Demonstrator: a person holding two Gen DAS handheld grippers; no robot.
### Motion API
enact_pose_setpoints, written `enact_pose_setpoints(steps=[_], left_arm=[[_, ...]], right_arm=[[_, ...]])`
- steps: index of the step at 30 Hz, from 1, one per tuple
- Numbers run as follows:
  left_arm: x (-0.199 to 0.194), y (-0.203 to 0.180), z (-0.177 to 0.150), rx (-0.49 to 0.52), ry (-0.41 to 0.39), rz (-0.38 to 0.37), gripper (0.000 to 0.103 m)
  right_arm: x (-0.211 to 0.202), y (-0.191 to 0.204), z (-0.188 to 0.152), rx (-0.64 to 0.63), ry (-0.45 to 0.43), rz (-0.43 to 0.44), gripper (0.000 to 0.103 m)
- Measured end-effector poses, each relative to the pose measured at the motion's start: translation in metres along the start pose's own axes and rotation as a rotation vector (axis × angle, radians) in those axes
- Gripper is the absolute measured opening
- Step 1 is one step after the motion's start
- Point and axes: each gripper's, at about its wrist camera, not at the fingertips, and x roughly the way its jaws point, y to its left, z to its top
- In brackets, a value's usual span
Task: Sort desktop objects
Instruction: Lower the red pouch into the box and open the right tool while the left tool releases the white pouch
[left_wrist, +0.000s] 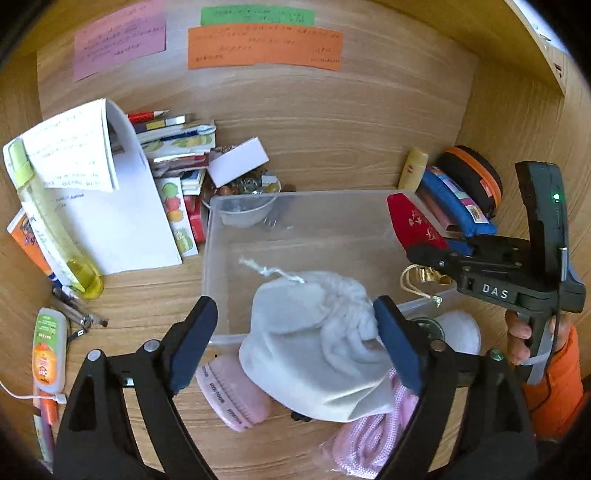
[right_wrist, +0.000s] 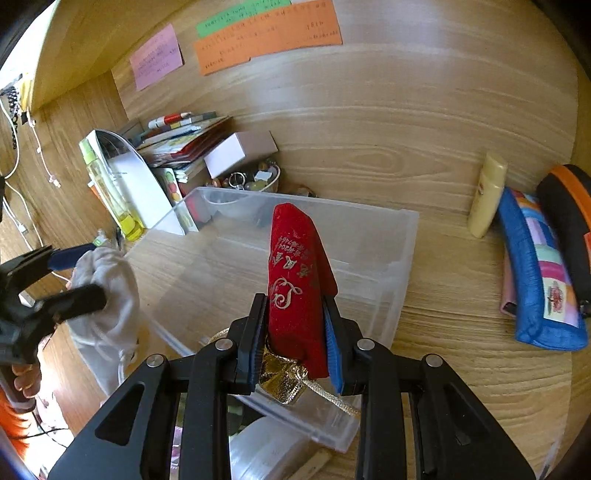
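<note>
Right claw pinches red pouch above bin rim (left claw spread).

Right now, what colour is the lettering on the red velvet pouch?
Gold, on the red velvet pouch; clearest in the right wrist view.

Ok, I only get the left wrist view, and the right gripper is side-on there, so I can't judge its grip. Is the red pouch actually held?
Observer: Yes. In the right wrist view, both fingers of the right gripper press the red pouch near its lower end.
Operator: Where's its drawstring?
Observer: The gold collar and cord hang out below the fingers, on the camera side.
Operator: Is it over the box?
Observer: From that view the pouch's closed end points out above the inside of the clear box, past its near wall.
</note>
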Motion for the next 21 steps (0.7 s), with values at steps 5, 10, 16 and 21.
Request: enact_pose_setpoints(steps=[5, 10, 16, 21], left_arm=[[-0.006, 0.006, -0.009, -0.023, 0.005, -0.067, 0.088], [-0.004, -0.002, -0.024, 0.017, 0.032, -0.071, 0.095], [0.019, -0.005, -0.028, 0.003, 0.097, -0.094, 0.096], [0.023, -0.006, -0.021, -0.017, 0.106, -0.096, 0.093]], right_arm=[[0.008, 0.001, -0.001, -0.006, 0.019, -0.006, 0.026], [0.014, 0.0, 0.005, -0.018, 0.034, -0.018, 0.026], [0.022, 0.005, 0.007, -0.04, 0.063, -0.026, 0.028], [0.025, 0.011, 0.007, -0.055, 0.091, -0.027, 0.028]])
